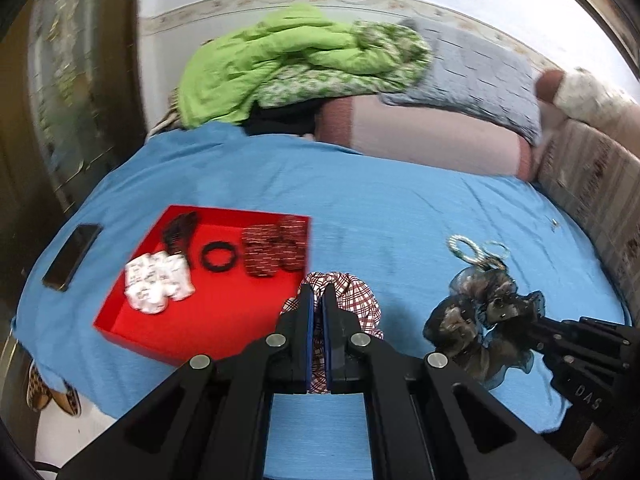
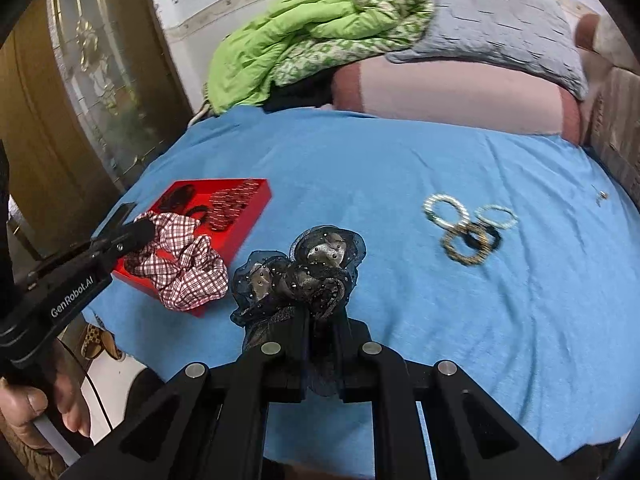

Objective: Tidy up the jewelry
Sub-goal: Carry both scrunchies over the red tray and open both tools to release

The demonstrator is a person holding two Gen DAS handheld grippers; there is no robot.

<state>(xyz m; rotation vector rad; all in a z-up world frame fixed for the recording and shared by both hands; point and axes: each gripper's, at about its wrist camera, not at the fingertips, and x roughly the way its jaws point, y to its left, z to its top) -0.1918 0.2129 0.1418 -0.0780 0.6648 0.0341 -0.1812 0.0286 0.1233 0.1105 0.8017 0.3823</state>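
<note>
- You are carrying two scrunchies toward the red tray; judge this as the delivery step, with both still above the blue sheet.
- Your left gripper is clamped on the plaid scrunchie, which hangs at the tray's near right corner, not yet inside.
- Bring it over the bare red floor in front of the white scrunchie, clear of the black ring and the dark red bangles, before you let go.
- Lower until the fabric rests on the floor, so it does not catch the wall and spill out.
- Your right gripper is pinched on the dark sheer scrunchie, held beside the tray and well apart from it.
- Wait with it until the left clears, since the two tools sit close together.
- Three beaded bracelets lie on the sheet to the right, left for later.
</note>
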